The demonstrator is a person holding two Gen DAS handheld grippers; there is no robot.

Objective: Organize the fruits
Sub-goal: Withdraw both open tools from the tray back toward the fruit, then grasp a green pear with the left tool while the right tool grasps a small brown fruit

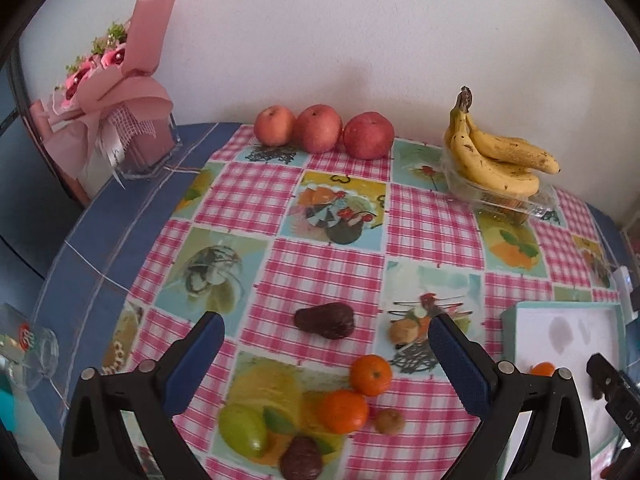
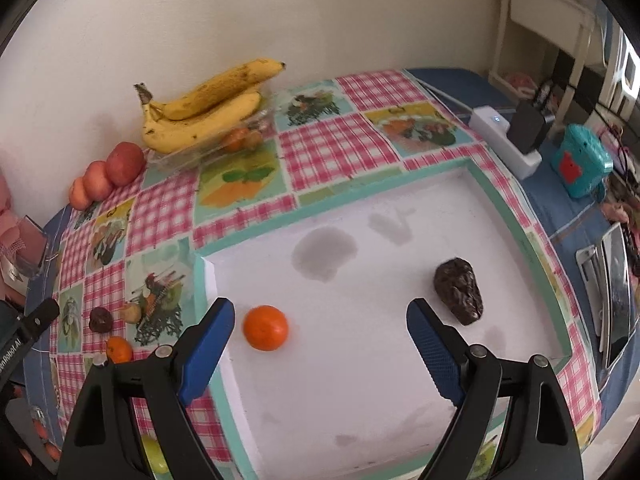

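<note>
My left gripper (image 1: 326,326) stands open above the checked cloth, a dark avocado (image 1: 325,320) between its fingers but not held. Near it lie two tangerines (image 1: 371,374) (image 1: 343,411), a small brown fruit (image 1: 389,421), another dark fruit (image 1: 301,458) and a pale brown fruit (image 1: 404,331). My right gripper (image 2: 320,318) hangs open over the white tray (image 2: 360,380), which holds a tangerine (image 2: 265,327) and a dark avocado (image 2: 458,291). Three apples (image 1: 318,128) and a banana bunch (image 1: 496,156) stand by the wall.
The bananas rest on a clear plastic box (image 1: 500,200) with fruit inside. A pink bouquet (image 1: 108,80) stands at the far left. A white charger (image 2: 504,140), a teal device (image 2: 580,164) and a phone (image 2: 616,292) lie right of the tray. A glass (image 1: 36,360) sits at the left edge.
</note>
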